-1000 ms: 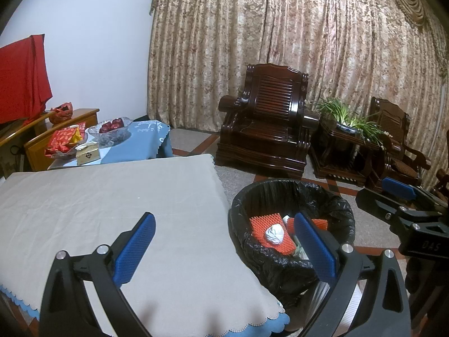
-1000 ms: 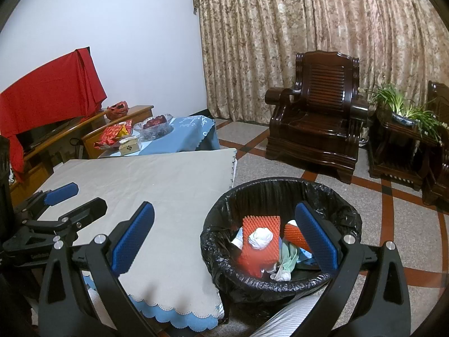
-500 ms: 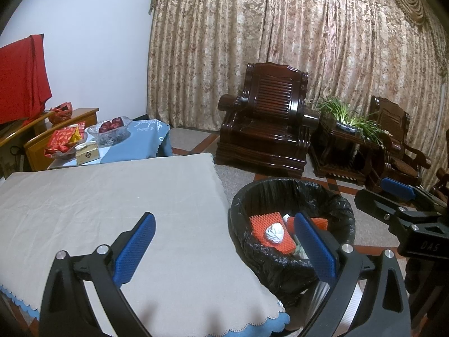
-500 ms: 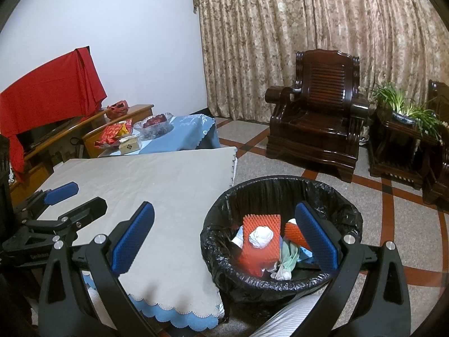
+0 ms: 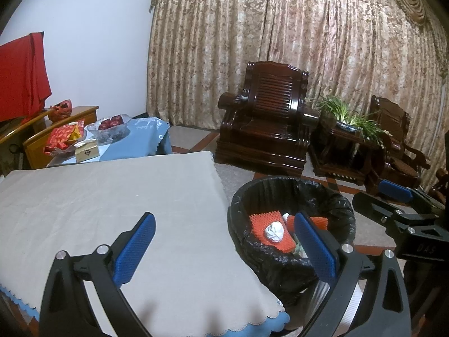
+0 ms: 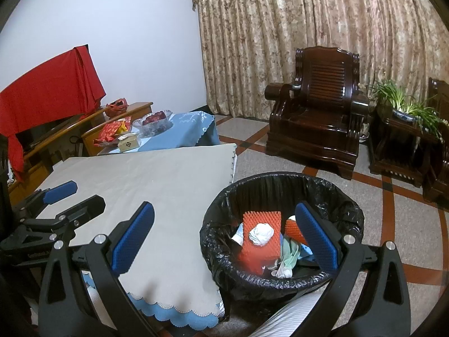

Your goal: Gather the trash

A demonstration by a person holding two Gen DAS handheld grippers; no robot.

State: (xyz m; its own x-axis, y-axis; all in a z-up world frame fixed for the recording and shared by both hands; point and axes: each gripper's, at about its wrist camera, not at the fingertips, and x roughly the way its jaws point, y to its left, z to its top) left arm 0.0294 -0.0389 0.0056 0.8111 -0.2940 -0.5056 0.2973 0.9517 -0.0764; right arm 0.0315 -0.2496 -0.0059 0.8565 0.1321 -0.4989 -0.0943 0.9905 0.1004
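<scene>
While both tools hang spread and empty, no trash is seen on bench point(image 5: 112, 196); grey cloth bare. Left tool point(image 5: 224, 245) at lower centre of its frame, right tool point(image 6: 224, 234) likewise. Trash point(image 6: 261, 233) lies in bin point(image 6: 348, 213), lower right: orange foam, tissue wad. Task judged near done. Risk: bin at bench edge could be knocked by low tool swing, liner snagged.

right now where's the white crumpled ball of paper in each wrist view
Left wrist: the white paper ball sits right of centre, low in the frame, on the orange foam sheet inside the trash bin.
Right wrist: the ball sits just right of centre, low, on the same foam sheet.
Shared landmark: the dark wooden armchair before the curtain.
</scene>
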